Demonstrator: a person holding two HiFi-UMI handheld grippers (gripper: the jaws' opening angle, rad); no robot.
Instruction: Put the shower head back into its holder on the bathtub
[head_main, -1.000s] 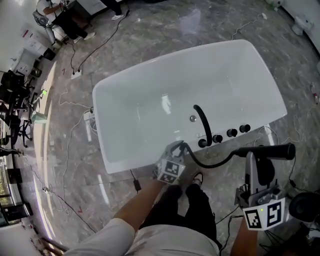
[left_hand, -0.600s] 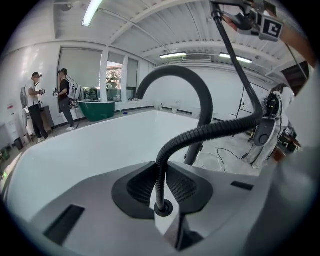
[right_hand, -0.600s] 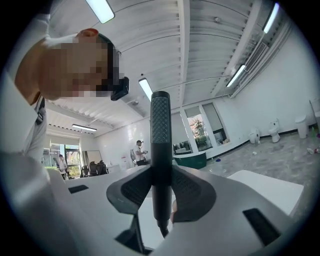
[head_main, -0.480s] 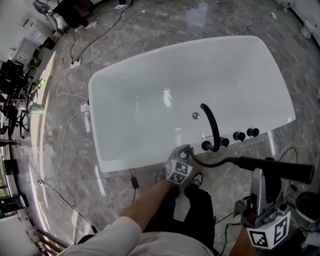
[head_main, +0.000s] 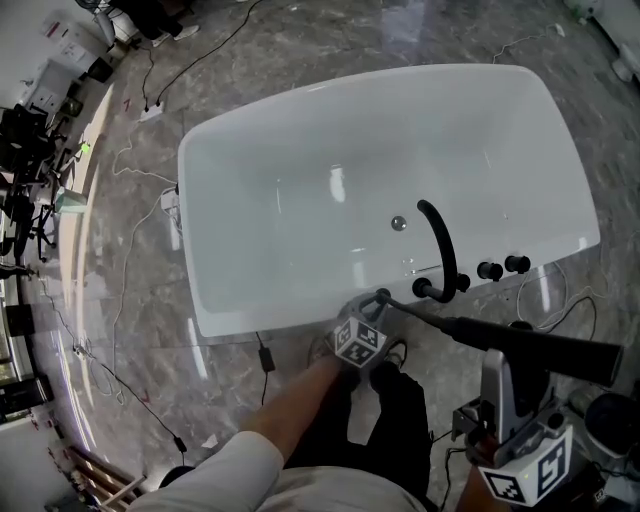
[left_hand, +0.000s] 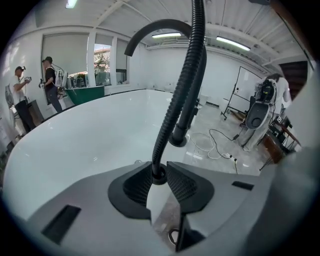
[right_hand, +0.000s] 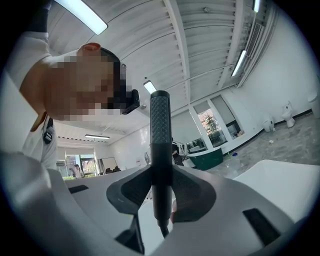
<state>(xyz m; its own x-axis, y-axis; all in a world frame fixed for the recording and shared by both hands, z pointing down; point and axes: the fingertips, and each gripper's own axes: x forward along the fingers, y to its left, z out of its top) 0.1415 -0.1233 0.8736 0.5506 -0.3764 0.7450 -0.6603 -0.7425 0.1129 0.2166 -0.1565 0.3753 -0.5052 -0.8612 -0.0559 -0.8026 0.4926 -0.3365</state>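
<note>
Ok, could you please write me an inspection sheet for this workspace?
Surface: white tub on a marble floor.
Job's things: shower head held off the tub; hose runs to it.
Clutter: nothing seen.
Grippers: left gripper jaws opening, hose between them; right gripper shut on the shower head.
Cables: cables loose on the floor.
Surroundings: people beyond the tub.

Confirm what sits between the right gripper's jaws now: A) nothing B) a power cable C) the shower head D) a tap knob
C: in the right gripper view, the right gripper has both pads closed on the dark, stick-shaped shower head.
</note>
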